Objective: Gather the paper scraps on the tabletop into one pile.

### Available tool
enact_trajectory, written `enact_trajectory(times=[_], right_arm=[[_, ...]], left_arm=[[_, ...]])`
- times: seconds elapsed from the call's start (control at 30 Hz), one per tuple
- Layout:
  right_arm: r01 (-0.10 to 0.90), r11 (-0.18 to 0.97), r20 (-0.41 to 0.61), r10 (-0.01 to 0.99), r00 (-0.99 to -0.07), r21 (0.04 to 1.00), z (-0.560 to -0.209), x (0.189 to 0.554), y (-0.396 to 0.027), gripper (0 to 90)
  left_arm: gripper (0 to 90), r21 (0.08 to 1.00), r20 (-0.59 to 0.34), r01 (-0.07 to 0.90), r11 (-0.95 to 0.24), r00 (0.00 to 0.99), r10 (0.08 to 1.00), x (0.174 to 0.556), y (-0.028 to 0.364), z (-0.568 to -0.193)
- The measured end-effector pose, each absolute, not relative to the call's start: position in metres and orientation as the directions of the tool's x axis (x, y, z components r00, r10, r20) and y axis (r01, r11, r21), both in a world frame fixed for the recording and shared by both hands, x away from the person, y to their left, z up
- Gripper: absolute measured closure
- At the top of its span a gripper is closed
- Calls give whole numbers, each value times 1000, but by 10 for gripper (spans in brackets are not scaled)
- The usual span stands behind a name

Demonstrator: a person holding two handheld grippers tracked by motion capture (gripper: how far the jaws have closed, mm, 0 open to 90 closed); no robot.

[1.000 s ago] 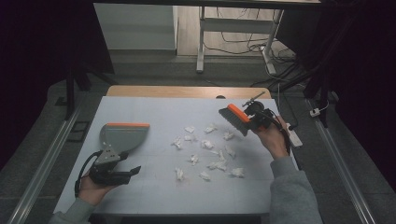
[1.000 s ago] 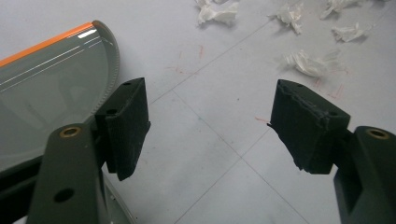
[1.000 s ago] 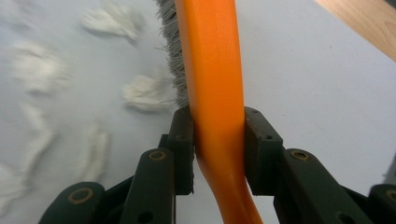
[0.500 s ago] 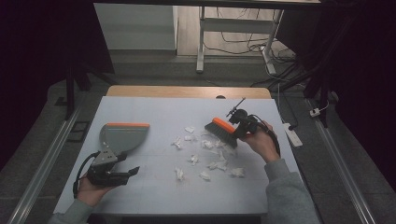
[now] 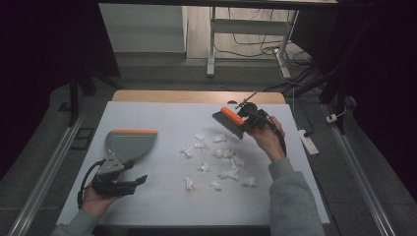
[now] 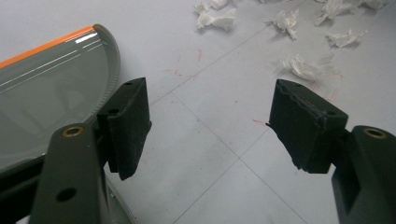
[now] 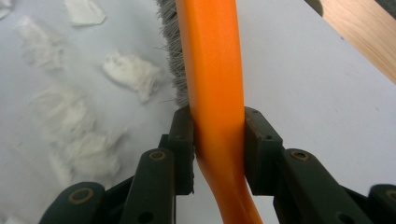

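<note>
A grey plastic dustpan with an orange front lip (image 5: 129, 143) is lying flat on the pale grey table (image 5: 162, 118), at about 9 o'clock from a scatter of crumpled white paper scraps (image 5: 219, 162) near the table's middle. The left gripper (image 5: 120, 179) is sitting at the dustpan's 6 o'clock, its jaws standing wide apart with nothing between them; the left gripper view is showing rough, dark foam-like pads (image 6: 129, 125) and the pan's smooth, curved, glossy wall (image 6: 51, 88) just beside the left jaw.

The right gripper (image 5: 246, 119) is clamping the smooth orange plastic handle of a hand brush with grey bristles (image 5: 229, 122), which is hanging at about 1 o'clock from the scraps. The right gripper view is revealing the curved handle (image 7: 215, 93) pinched tightly between both jaws, with stiff grey bristles along its left edge and soft, torn scraps (image 7: 133, 72) blurring below. A strip of bare wood (image 7: 364, 37) is showing at the table's far edge.

Whether the bristles are touching the table is hard to make out. The brush's tip is being cut off at the top of the right gripper view.
</note>
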State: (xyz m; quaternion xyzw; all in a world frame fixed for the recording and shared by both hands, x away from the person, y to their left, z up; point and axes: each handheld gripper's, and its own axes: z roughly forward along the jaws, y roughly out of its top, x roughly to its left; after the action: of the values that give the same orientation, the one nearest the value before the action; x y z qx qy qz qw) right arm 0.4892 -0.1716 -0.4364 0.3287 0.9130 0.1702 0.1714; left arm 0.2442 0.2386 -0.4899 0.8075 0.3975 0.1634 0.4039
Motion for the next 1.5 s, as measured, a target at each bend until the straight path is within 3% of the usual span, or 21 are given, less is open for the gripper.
enact_trajectory(times=[0.2, 0.37, 0.5, 0.93, 1.13, 1.33, 1.5], right_arm=[[512, 778, -211, 604, -769, 364, -451, 499, -150, 687], [424, 851, -181, 490, -852, 309, -451, 478, -136, 688], [405, 856, -137, 465, -874, 320, -448, 461, -139, 707], [429, 797, -103, 514, -852, 425, -431, 455, -159, 708], [437, 753, -10, 507, -862, 493, -423, 452, -144, 708], [445, 718, -61, 558, -827, 535, -416, 462, -116, 708], [418, 772, -141, 537, -832, 479, -426, 491, -94, 707]], left_arm=[[296, 781, -58, 511, -358, 630, 774, 244, 239, -490], [296, 778, -64, 518, -355, 629, 775, 244, 241, -492], [296, 777, -60, 514, -362, 633, 772, 244, 239, -492], [296, 777, -60, 515, -361, 632, 773, 244, 239, -492], [296, 779, -59, 514, -360, 631, 773, 244, 239, -491], [296, 782, -56, 509, -359, 631, 774, 243, 239, -491], [297, 784, -55, 507, -358, 632, 773, 243, 239, -491]])
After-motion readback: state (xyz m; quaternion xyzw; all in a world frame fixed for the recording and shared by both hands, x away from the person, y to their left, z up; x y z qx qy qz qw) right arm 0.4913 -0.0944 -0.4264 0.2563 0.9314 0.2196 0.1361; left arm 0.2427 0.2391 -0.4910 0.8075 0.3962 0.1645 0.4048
